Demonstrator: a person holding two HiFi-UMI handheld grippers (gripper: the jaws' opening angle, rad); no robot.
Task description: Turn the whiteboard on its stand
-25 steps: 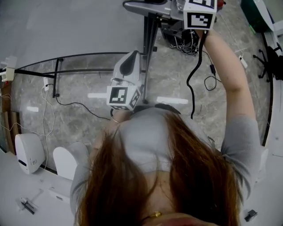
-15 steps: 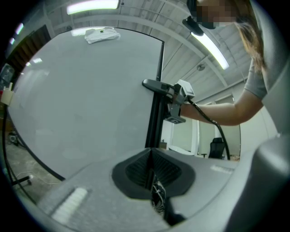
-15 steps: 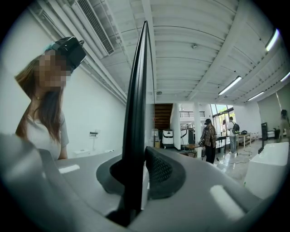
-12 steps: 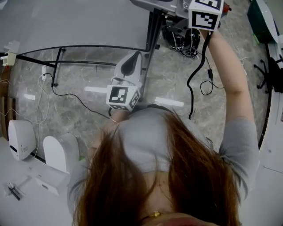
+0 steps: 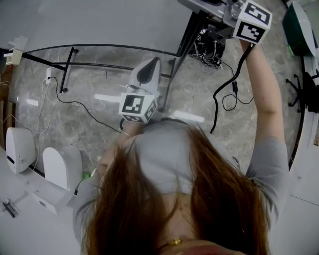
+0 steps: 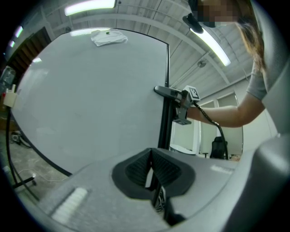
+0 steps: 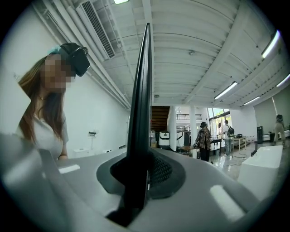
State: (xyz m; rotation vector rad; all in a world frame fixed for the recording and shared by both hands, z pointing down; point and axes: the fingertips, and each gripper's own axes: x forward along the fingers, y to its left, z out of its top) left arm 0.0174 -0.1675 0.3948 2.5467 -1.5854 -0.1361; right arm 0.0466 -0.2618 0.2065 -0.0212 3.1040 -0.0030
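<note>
The whiteboard is a big pale grey panel with a thin black frame, hung on a black stand post. My right gripper is up at the board's side edge and shut on the frame. In the right gripper view that edge runs as a thin black blade straight between the jaws of the right gripper. My left gripper hangs lower, in front of the board face and apart from it. Its jaws are shut with nothing in them.
The stand's black floor bars and loose cables lie on the marble floor below. A cable tangle sits past the post. Two white devices stand at left. A white cloth rests near the board's top. People stand far off.
My right gripper has swung to the right in the head view, carrying the board's edge with it. The left gripper has hardly moved.
</note>
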